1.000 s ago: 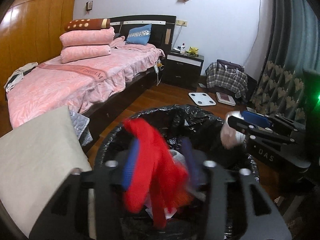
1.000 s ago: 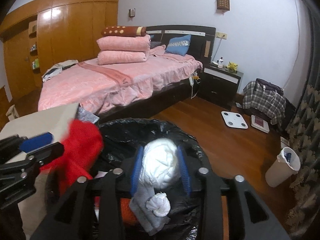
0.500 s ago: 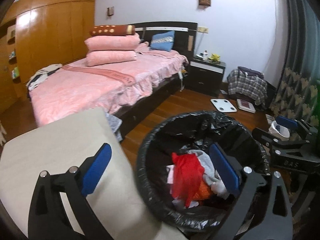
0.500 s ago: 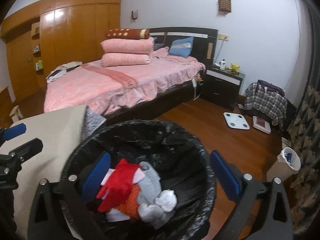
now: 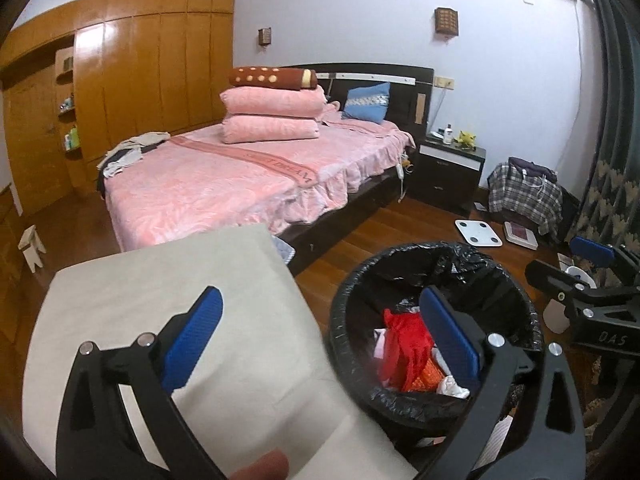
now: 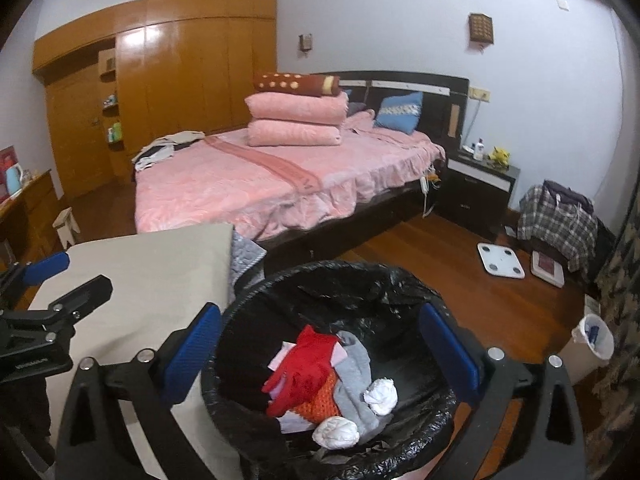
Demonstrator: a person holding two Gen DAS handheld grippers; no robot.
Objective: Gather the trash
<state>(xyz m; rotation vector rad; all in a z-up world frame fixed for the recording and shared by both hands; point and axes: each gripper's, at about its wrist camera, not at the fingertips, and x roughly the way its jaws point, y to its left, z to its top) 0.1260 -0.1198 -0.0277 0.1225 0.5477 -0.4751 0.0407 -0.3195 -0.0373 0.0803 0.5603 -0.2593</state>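
Bin (image 6: pixel 256 312), black-lined, partly cut off by gripper frames; holds red cloth (image 6: pixel 304 364), grey sock (image 6: pixel 356 380), white wads (image 6: pixel 380 394). Left gripper (image 5: pixel 320 332) and right gripper (image 6: pixel 320 344) jaws just opened, wide apart, nothing between.

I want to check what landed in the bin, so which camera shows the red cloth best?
The right wrist view: the red cloth lies in plain sight on top of the pile in the bin. In the left wrist view, a gripper finger covers part of it.
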